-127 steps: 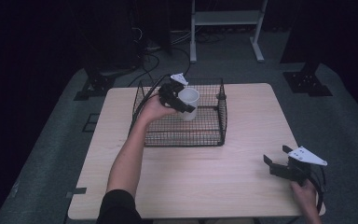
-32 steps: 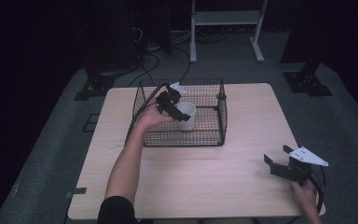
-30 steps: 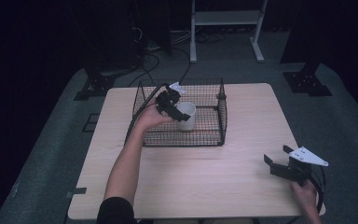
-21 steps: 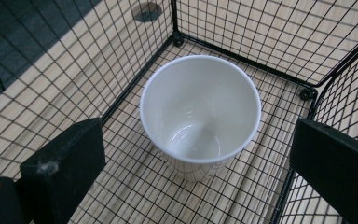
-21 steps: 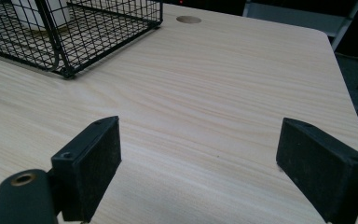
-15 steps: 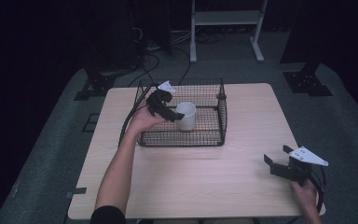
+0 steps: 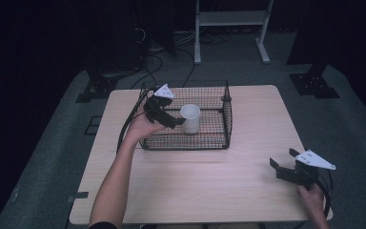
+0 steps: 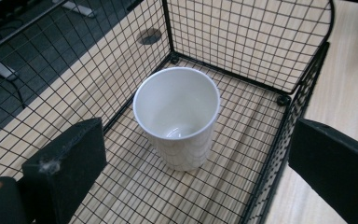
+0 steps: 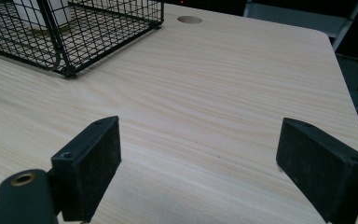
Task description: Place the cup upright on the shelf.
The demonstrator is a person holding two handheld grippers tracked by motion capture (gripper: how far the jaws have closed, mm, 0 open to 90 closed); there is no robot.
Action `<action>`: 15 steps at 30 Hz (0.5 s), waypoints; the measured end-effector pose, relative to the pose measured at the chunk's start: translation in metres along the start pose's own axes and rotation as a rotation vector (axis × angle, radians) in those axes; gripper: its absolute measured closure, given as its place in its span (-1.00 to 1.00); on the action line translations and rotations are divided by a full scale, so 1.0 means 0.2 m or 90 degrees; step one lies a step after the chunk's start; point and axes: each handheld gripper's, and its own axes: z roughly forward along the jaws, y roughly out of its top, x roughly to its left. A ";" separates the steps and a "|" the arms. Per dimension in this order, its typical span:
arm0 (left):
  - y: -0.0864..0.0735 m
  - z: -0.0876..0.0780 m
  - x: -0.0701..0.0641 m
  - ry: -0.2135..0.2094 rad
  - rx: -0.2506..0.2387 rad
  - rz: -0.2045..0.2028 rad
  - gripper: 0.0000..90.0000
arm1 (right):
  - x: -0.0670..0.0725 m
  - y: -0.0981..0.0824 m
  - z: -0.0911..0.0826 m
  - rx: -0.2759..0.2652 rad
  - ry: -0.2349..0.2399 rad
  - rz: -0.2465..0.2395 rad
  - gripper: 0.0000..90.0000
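A white empty cup (image 7: 189, 118) stands upright on the floor of a black wire basket (image 7: 186, 142) at the table's back middle. My left gripper (image 7: 173, 119) hovers inside the basket's left part, just left of the cup and apart from it. In the left gripper view the cup (image 8: 177, 116) sits free between and beyond the open left gripper (image 8: 196, 140), with the basket's wire wall (image 8: 242, 42) behind it. My right gripper (image 7: 282, 168) rests open over the table's front right corner, with nothing between its fingers. In the right gripper view the right gripper (image 9: 200, 140) faces bare wood.
The light wooden table (image 7: 219, 181) has a round cable hole (image 9: 189, 19) near its back edge. The basket's corner (image 9: 74, 28) shows far ahead of my right gripper. A white frame stand (image 7: 231, 19) and cables lie on the dark floor behind.
The left gripper lowered the cup into the basket, let go of it and drew back to the left. The cup now stands alone. The right gripper has not moved.
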 end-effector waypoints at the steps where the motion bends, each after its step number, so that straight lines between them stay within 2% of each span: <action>1: 0.00 -0.01 -0.01 0.001 -0.002 0.000 -0.92 | 0.00 0.00 0.00 0.000 0.000 0.000 -0.71; 15: -0.07 -0.12 -0.08 0.012 -0.031 0.002 -0.92 | 0.00 0.00 0.00 0.001 -0.002 0.001 -0.71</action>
